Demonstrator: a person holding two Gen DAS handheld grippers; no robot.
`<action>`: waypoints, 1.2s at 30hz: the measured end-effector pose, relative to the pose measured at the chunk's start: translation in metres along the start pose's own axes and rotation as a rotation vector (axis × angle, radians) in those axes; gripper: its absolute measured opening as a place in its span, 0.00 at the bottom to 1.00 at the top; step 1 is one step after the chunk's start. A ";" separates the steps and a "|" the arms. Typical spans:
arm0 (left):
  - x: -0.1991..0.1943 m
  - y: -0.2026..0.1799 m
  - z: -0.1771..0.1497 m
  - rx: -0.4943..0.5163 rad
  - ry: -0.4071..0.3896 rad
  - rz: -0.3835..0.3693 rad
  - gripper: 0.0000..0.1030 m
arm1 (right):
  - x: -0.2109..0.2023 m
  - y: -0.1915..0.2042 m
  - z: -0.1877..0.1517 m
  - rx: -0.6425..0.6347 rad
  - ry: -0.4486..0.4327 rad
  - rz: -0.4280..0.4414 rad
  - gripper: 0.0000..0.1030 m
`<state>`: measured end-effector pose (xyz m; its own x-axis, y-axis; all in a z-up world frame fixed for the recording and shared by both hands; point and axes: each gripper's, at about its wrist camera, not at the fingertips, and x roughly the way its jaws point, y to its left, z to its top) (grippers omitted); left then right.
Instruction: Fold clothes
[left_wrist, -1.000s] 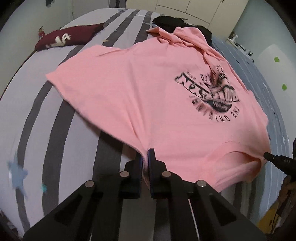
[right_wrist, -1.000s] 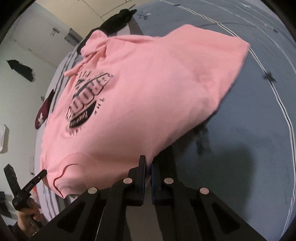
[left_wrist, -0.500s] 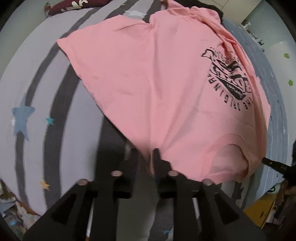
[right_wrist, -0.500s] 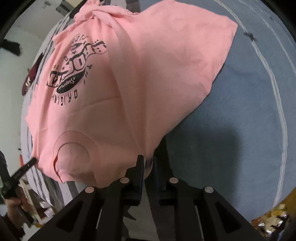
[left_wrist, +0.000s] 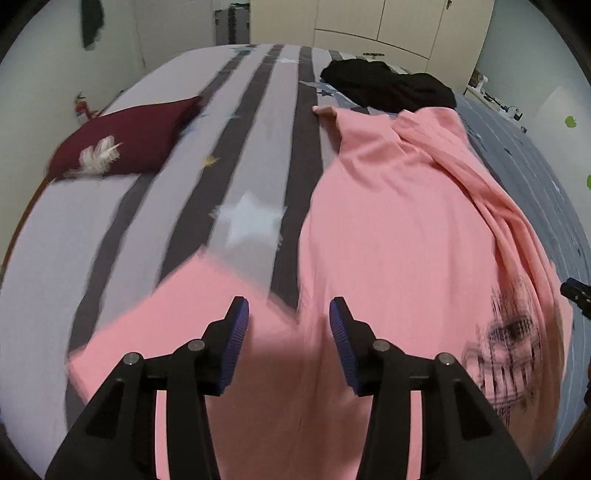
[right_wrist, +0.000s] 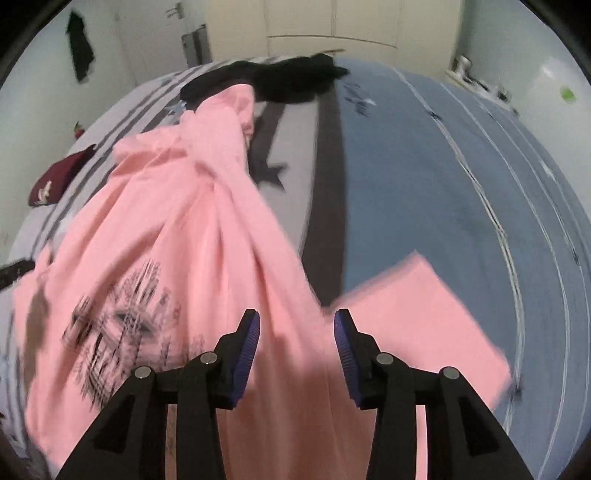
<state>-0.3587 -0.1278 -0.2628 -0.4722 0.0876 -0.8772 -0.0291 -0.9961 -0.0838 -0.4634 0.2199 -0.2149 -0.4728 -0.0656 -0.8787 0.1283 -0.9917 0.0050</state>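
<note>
A pink cotton T-shirt with a black printed graphic lies spread on the bed, which wears a grey cover with dark stripes and pale stars on one half and a blue cover with thin white lines on the other. Taking the shirt as the landmark: its body runs lengthwise up the bed, its far end bunched and creased just short of a heap of black clothing, which touches or overlaps that far edge. One sleeve sticks out flat onto the striped cover near the left tongs; the other sleeve lies flat on the blue cover near the right tongs. The black graphic sits on the near part of the shirt, blurred in both views.

The left tongs hover over the near part of the shirt, their blue ribbed pads apart and the jaws opening; pink cloth shows below the gap, but neither pad presses on it. The right tongs stand the same way over the shirt: the jaws are opening, the pads are clear of the cloth, and nothing is gripped. In the left view the tip of the other tool shows at the shirt's right edge.

Well away from the shirt, across the stripes, a dark red cushion with a white feather-like print lies near the bed's far left side. Beyond the black heap stand cream cupboard doors.
</note>
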 end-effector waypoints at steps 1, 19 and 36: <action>0.016 -0.002 0.013 0.010 0.012 -0.005 0.42 | 0.011 0.002 0.011 -0.011 -0.003 -0.011 0.37; 0.078 -0.033 0.068 0.256 0.001 0.007 0.02 | 0.094 0.005 0.080 -0.069 0.005 0.001 0.03; 0.071 0.004 0.108 0.166 -0.019 0.013 0.58 | 0.077 -0.047 0.081 -0.108 -0.054 -0.125 0.43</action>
<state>-0.4879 -0.1272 -0.2747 -0.4902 0.0762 -0.8682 -0.1670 -0.9859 0.0078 -0.5759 0.2526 -0.2440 -0.5367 0.0493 -0.8424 0.1566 -0.9751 -0.1568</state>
